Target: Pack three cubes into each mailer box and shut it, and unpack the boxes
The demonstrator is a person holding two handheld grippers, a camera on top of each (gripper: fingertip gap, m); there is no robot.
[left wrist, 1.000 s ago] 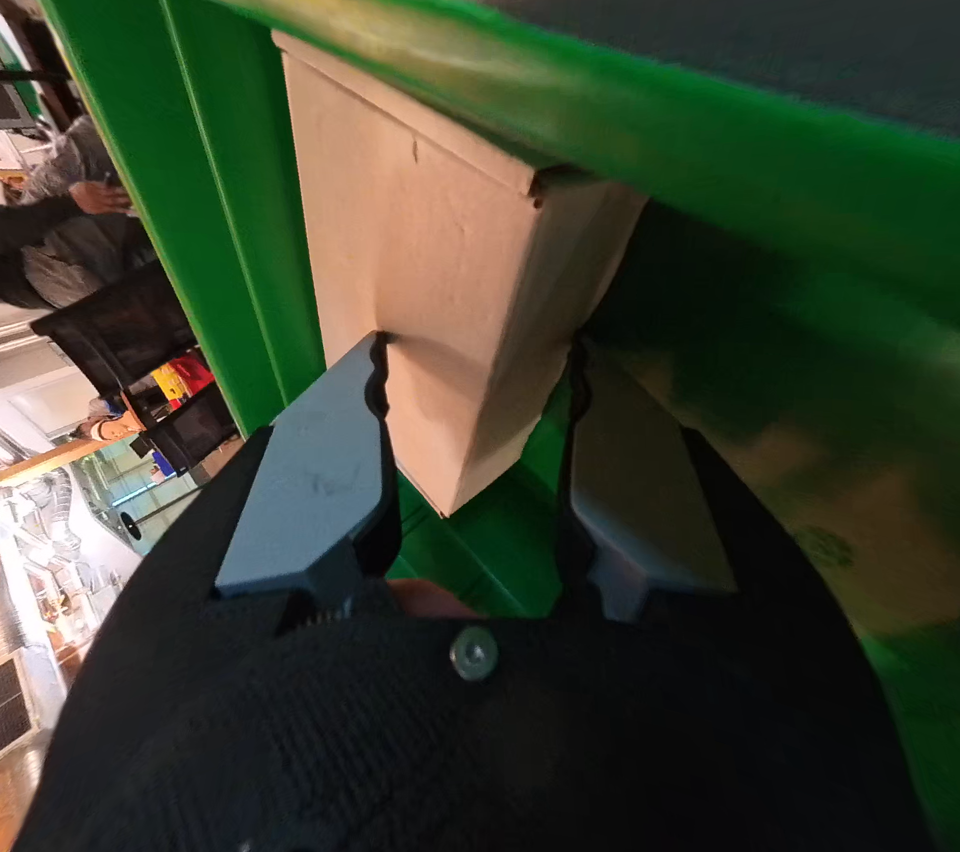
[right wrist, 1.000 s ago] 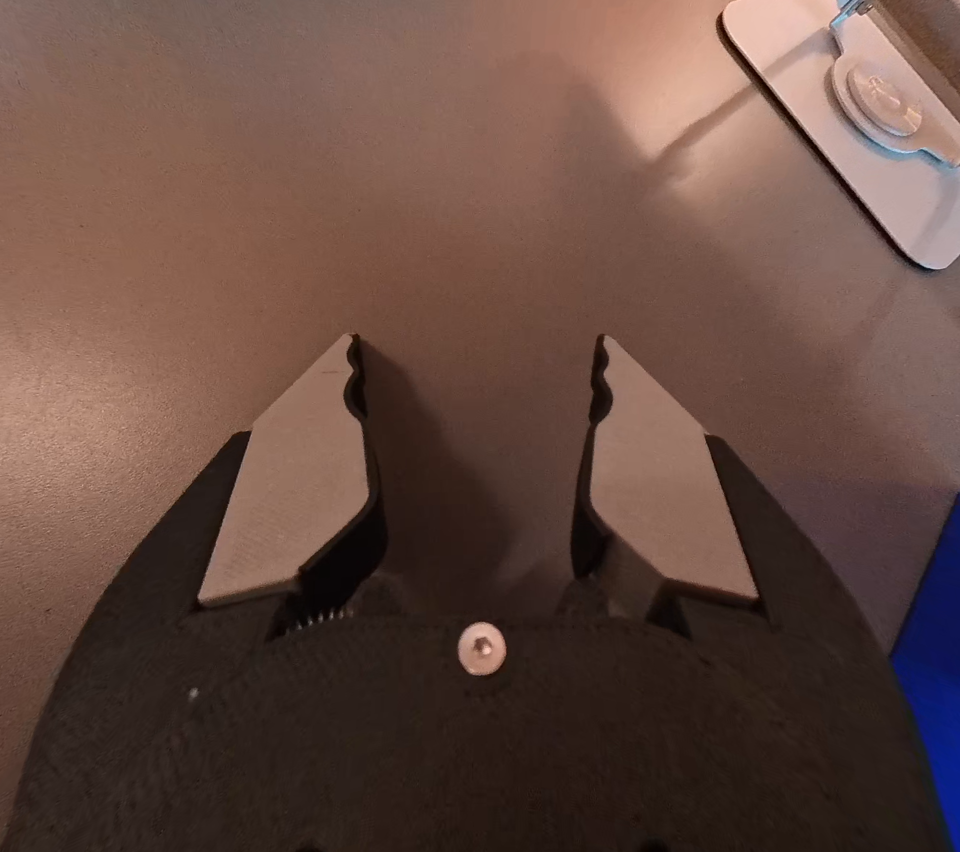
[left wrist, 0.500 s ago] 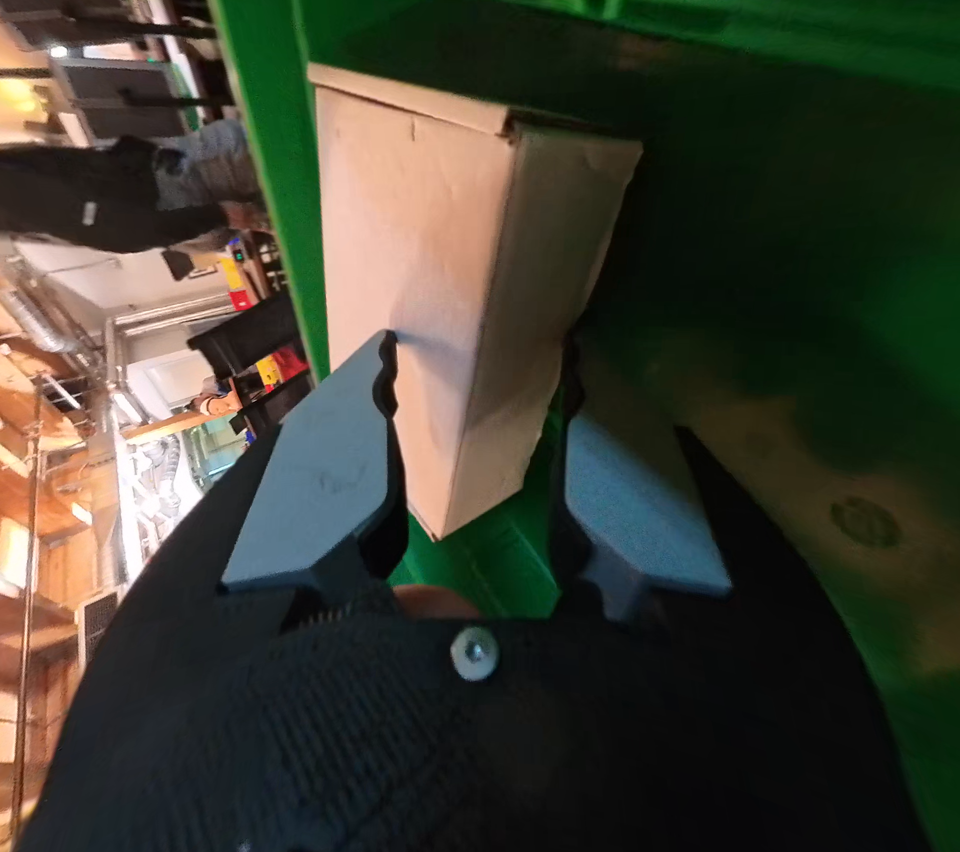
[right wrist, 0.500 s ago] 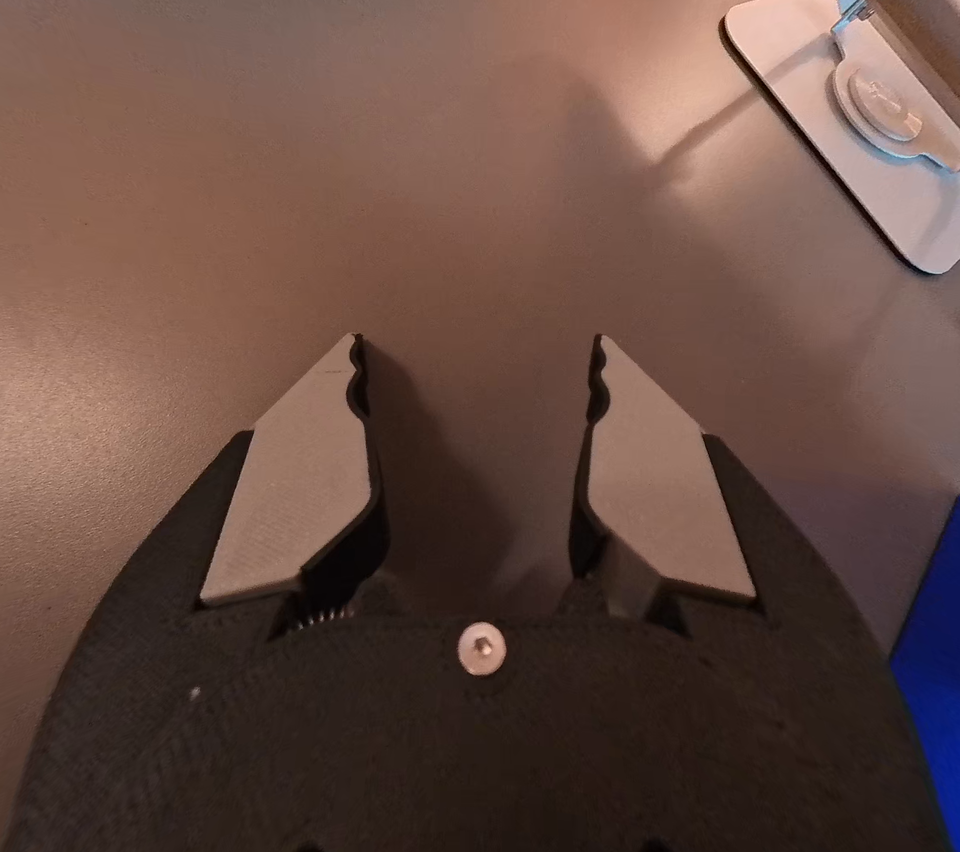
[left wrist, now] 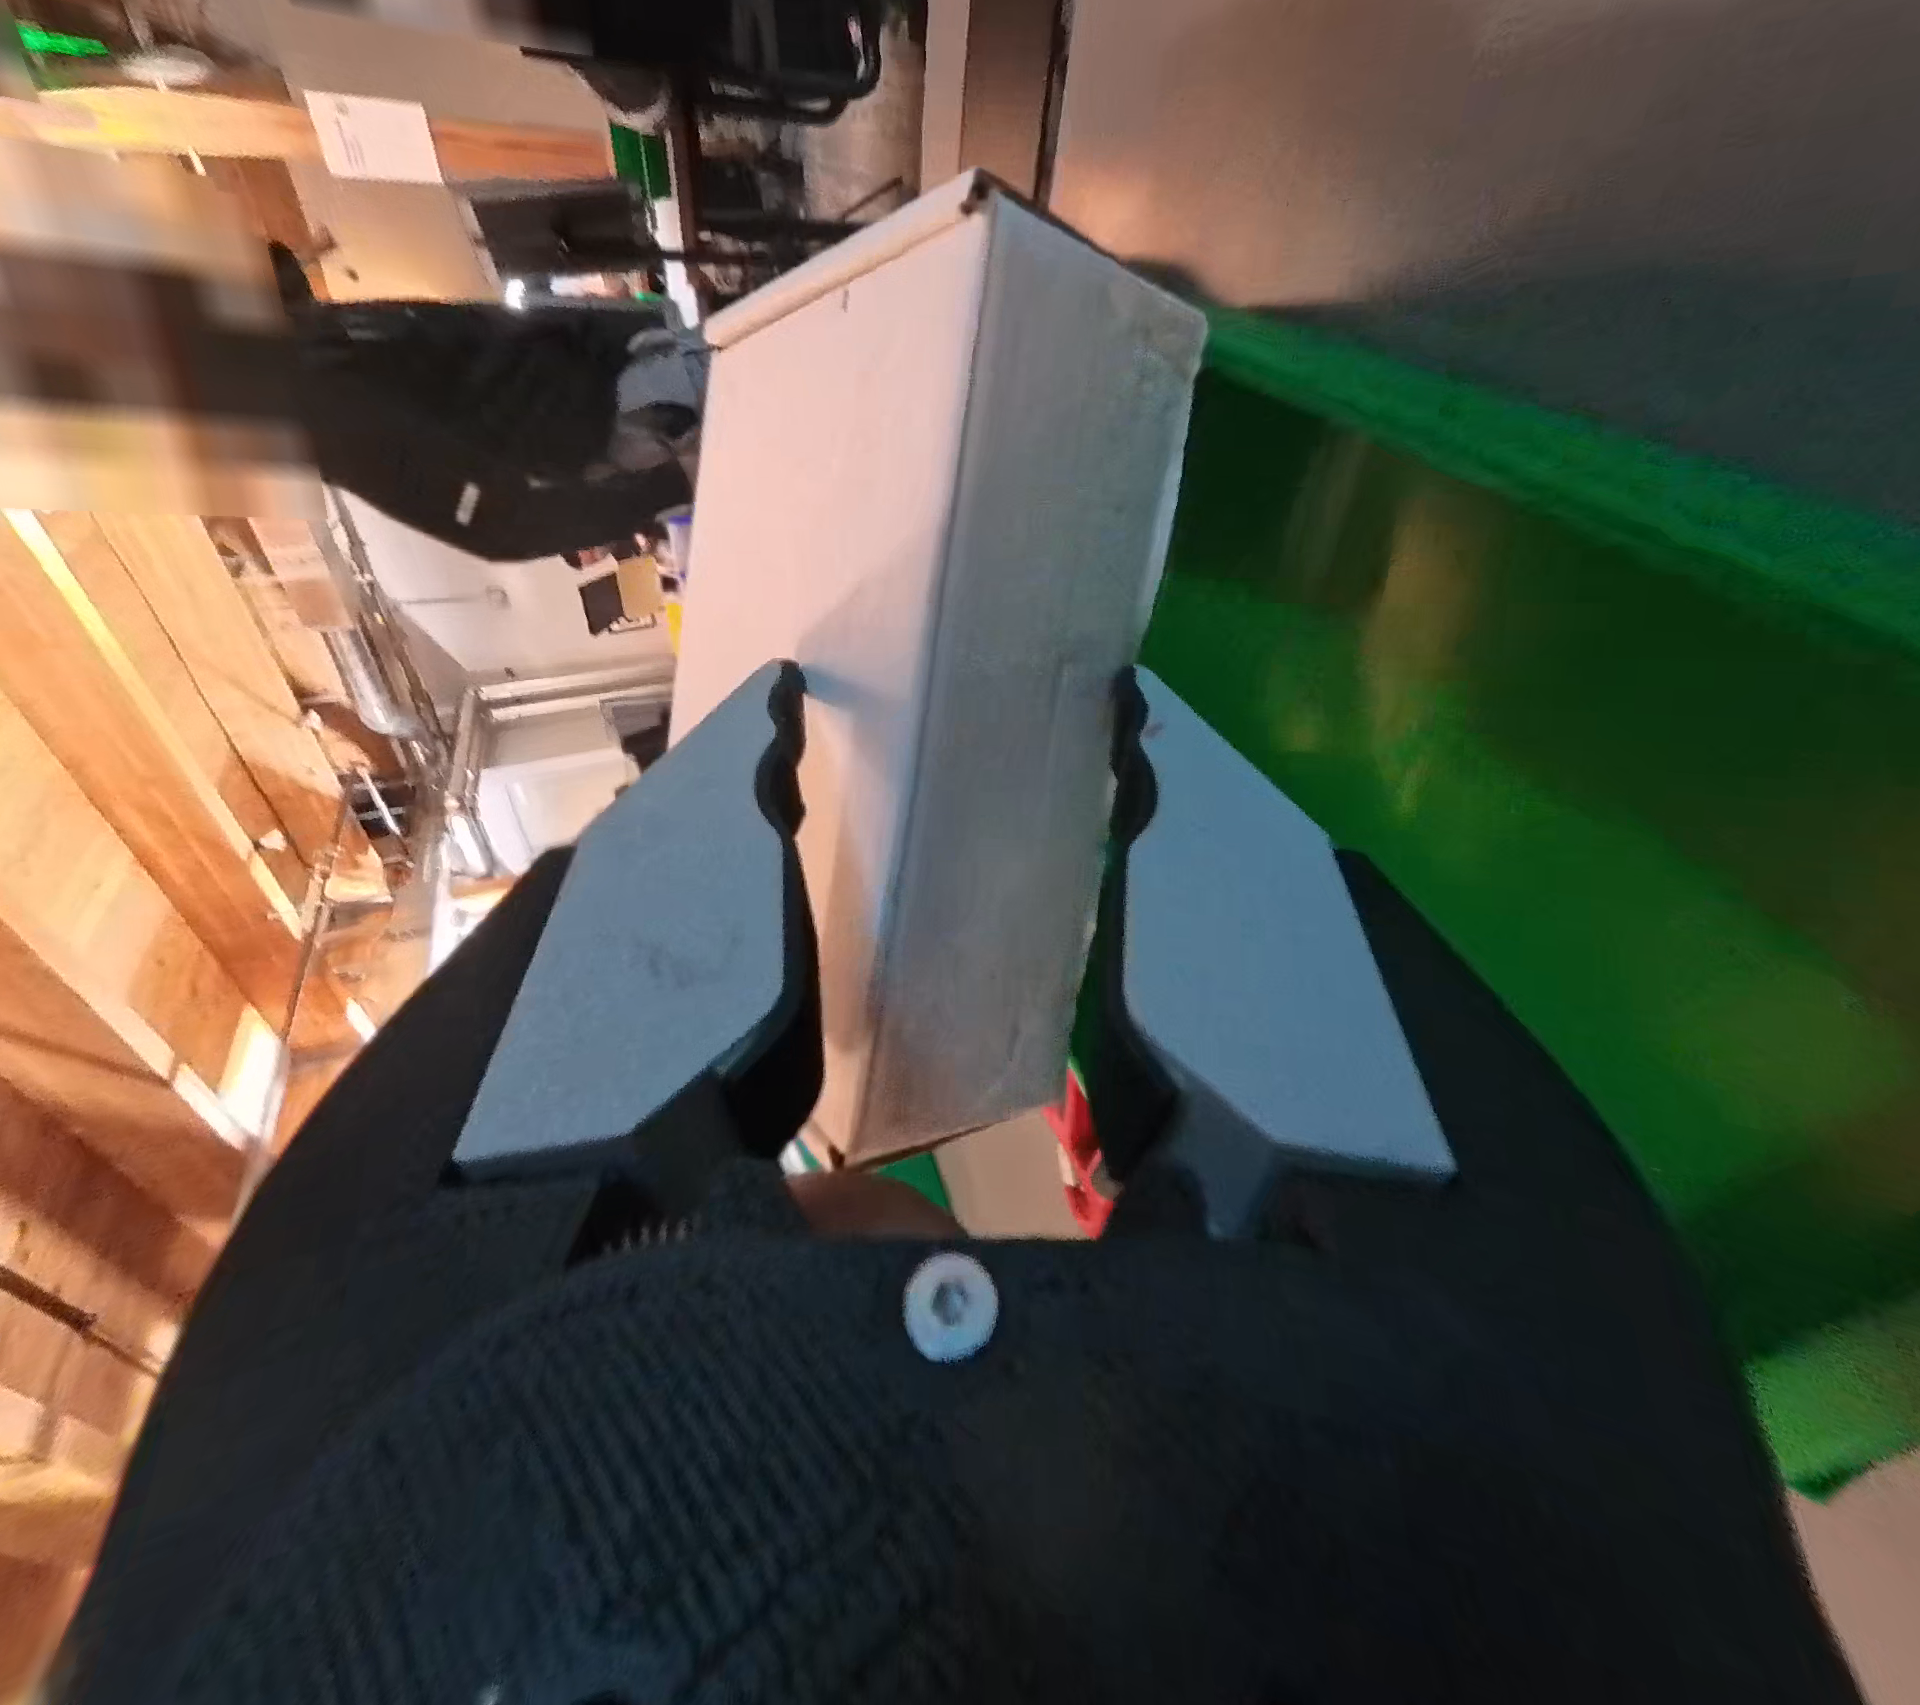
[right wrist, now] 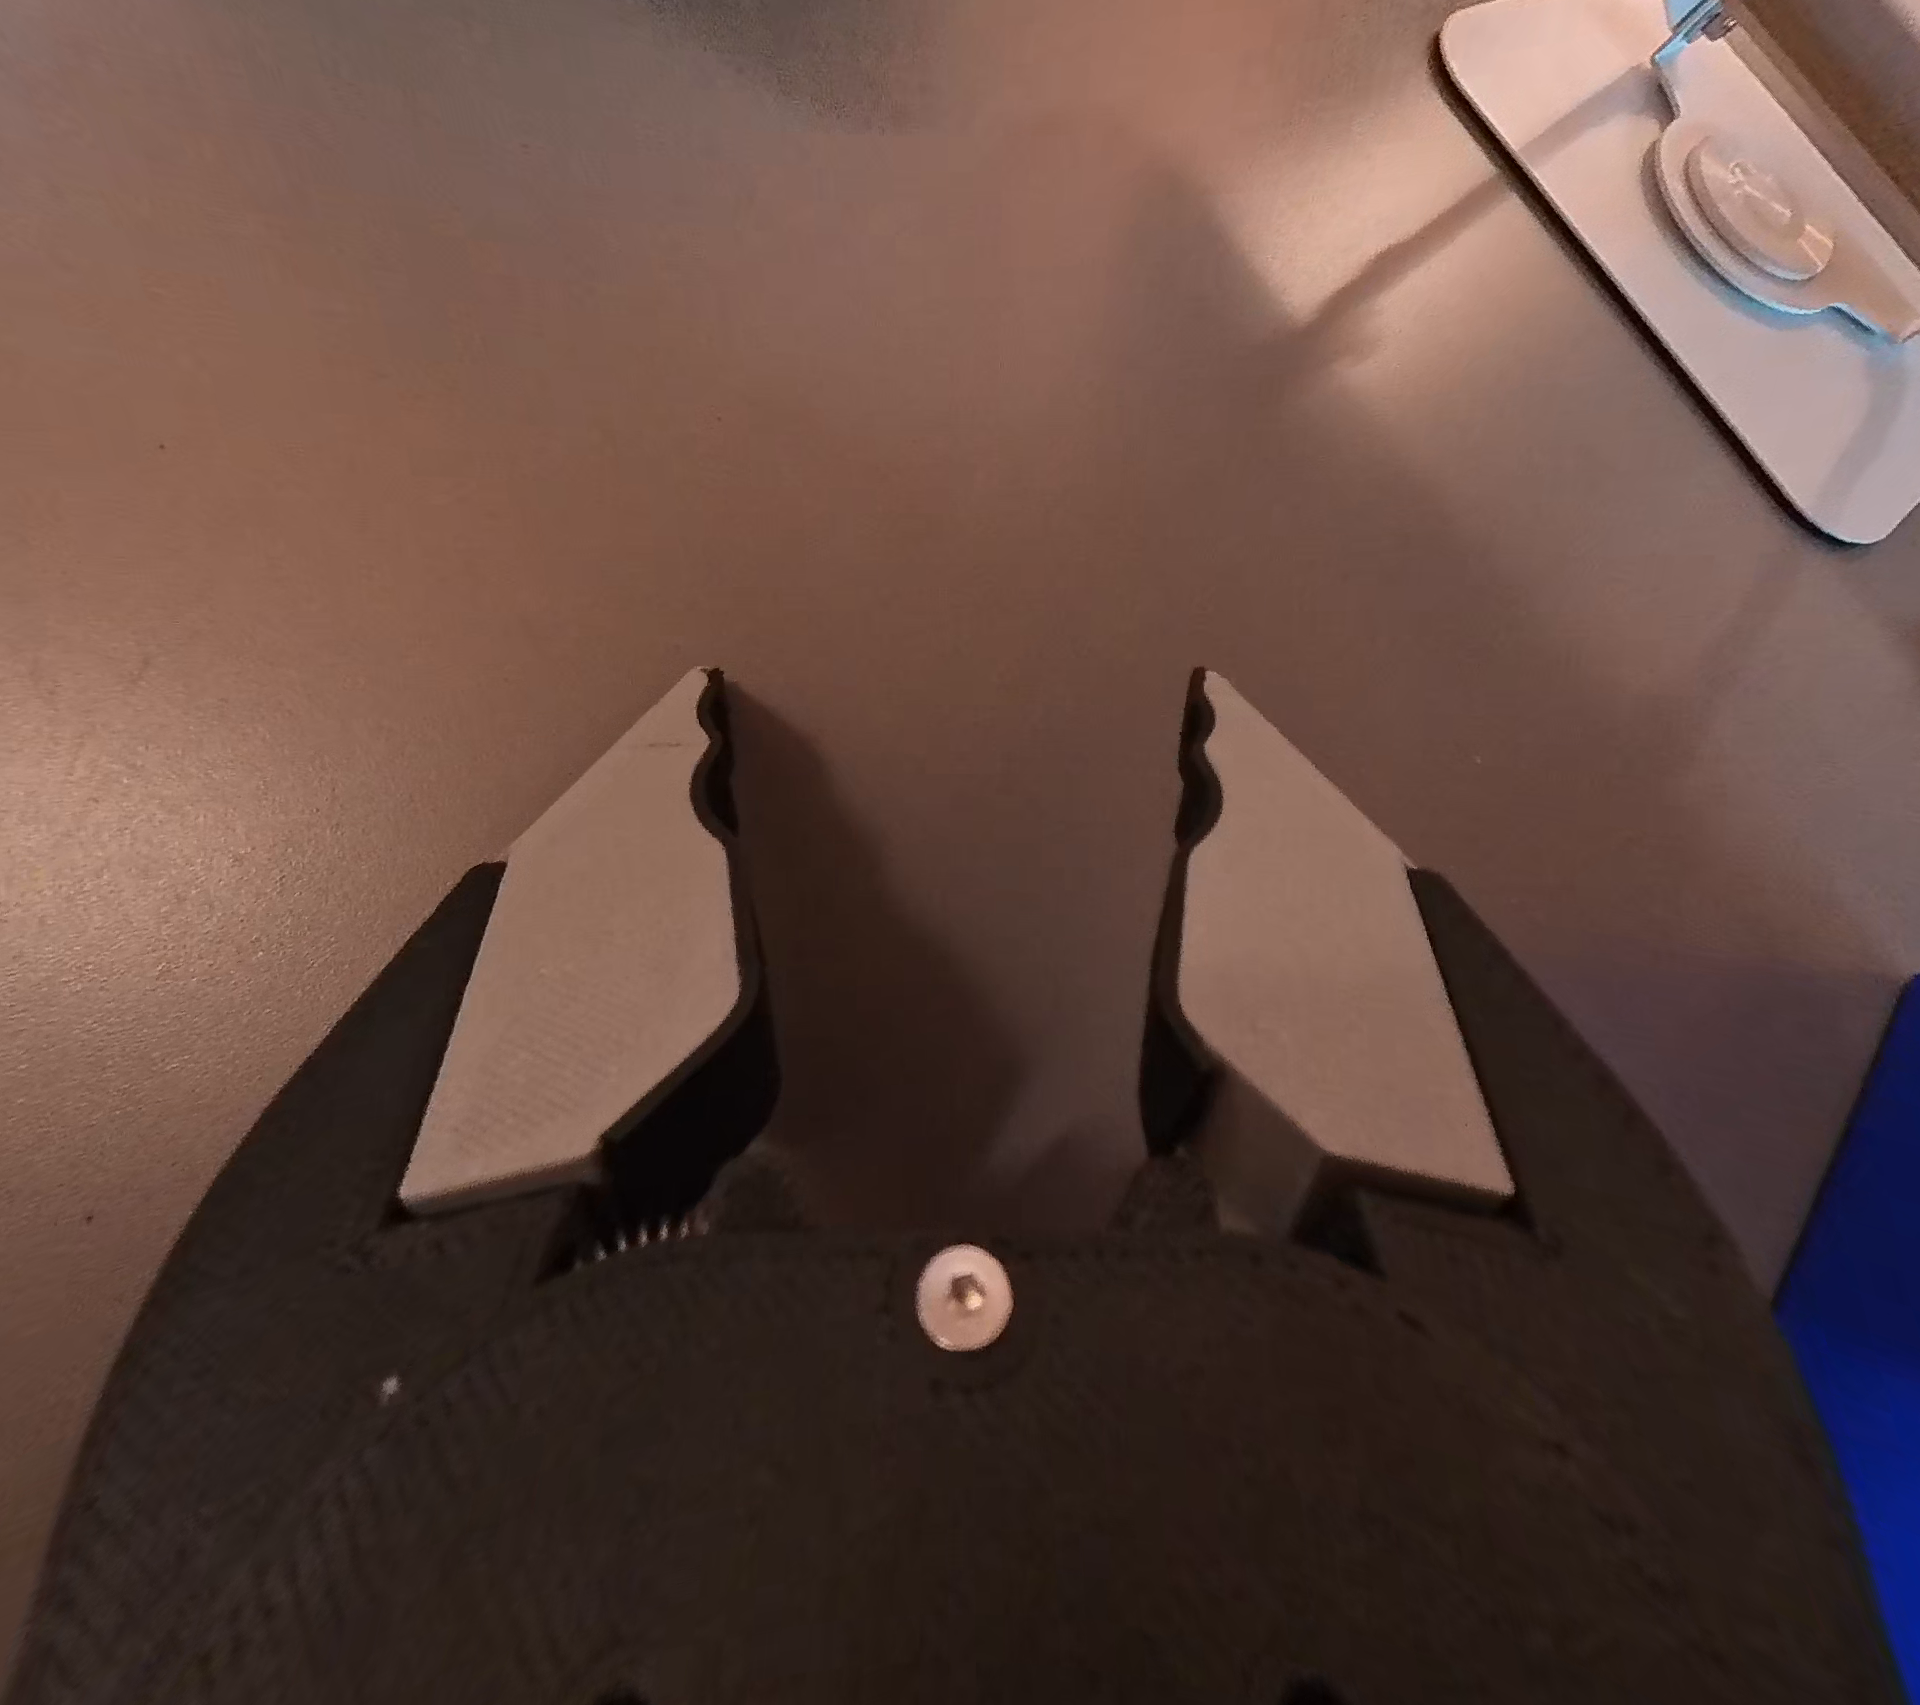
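Observation:
My left gripper is shut on a closed white cardboard mailer box, gripping it across its narrow side. The box stands on end in the view, lifted above a green crate to its right. The view is rolled sideways and blurred. A small red piece shows just below the box, near the right finger. My right gripper is open and empty, hovering low over a bare grey table. No cubes are clearly visible.
A white stand base sits at the table's back right. A blue object edges in at the right. In the left wrist view, a person in dark clothes, wooden shelving and a pale wall lie behind. The left gripper's tips are roughly 35 cm from the right gripper's.
My left gripper has lifted the mailer box up out of the green crate and swung it; the crate walls no longer surround it. The right gripper has stayed still.

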